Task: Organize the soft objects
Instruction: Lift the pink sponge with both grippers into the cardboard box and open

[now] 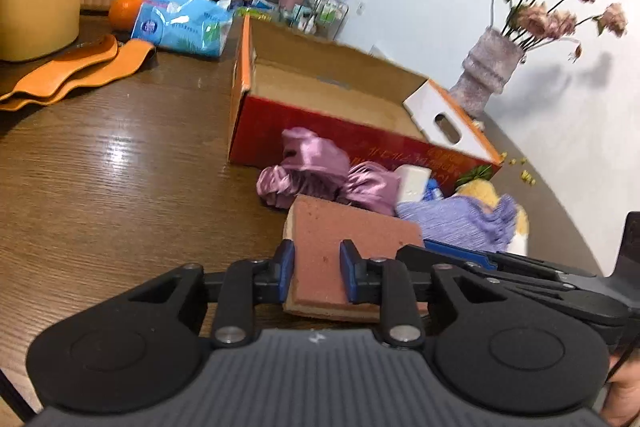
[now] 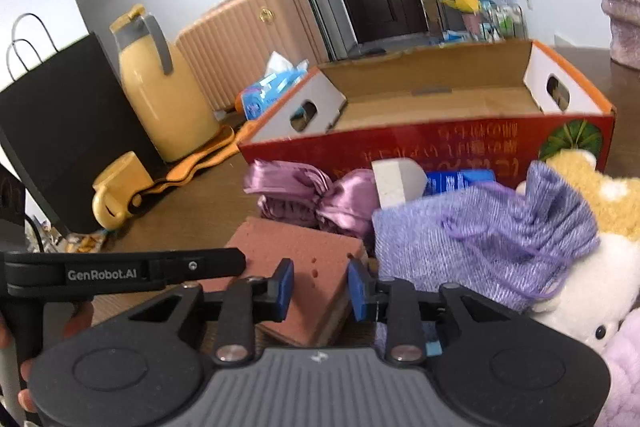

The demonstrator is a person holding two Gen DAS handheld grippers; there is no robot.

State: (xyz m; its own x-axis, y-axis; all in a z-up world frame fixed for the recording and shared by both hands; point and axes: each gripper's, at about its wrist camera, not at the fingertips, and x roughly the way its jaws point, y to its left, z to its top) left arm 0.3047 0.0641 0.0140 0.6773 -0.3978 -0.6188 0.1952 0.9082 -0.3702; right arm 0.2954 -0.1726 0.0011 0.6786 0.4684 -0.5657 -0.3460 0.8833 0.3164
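Note:
A pink sponge block [image 1: 344,227] lies on the brown table in front of an open red cardboard box [image 1: 320,131]. My left gripper [image 1: 317,267] has both blue pads pressed on the sponge's near end. My right gripper [image 2: 320,285] also closes on the same sponge [image 2: 296,247] from the other side. Behind the sponge lie a purple satin cloth [image 2: 312,195], a lilac knitted pouch [image 2: 492,223], a white block [image 2: 396,179], a blue packet [image 2: 456,181] and a yellow-and-white plush toy [image 2: 592,267]. The box [image 2: 432,131] is empty inside.
A yellow jug [image 2: 160,91], yellow cup [image 2: 116,191], orange mats [image 1: 76,71], black paper bag [image 2: 68,123], tissue pack [image 1: 184,23] and an orange [image 1: 124,11] stand on the left. A vase of dried flowers [image 1: 488,67] stands behind the box at right.

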